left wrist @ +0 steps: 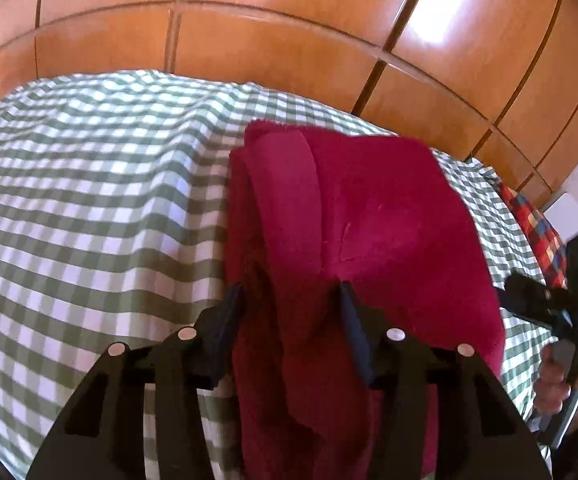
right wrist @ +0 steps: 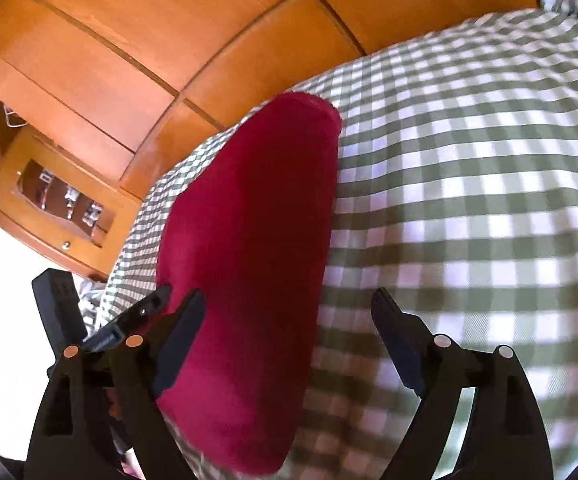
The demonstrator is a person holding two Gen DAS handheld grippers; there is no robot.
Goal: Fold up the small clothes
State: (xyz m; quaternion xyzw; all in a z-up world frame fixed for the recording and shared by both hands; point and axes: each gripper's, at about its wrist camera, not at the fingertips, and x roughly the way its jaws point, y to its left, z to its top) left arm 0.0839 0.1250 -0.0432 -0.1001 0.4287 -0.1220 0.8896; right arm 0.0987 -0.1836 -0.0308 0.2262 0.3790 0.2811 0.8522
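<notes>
Seen from the left wrist, the red cloth lies folded on the checked bedspread, its long axis running from the bottom centre of the frame up toward the wooden wardrobe. The left gripper sits over the cloth's near end, jaws partly spread with a ridge of fabric between them but not visibly pinched. At the right edge, the right gripper shows in a hand, just beside the cloth's edge. From the right wrist, the cloth stretches from bottom centre to upper middle. The right gripper is spread wide, straddling the cloth's right edge without touching. The left gripper looks nearer for any next grasp.
</notes>
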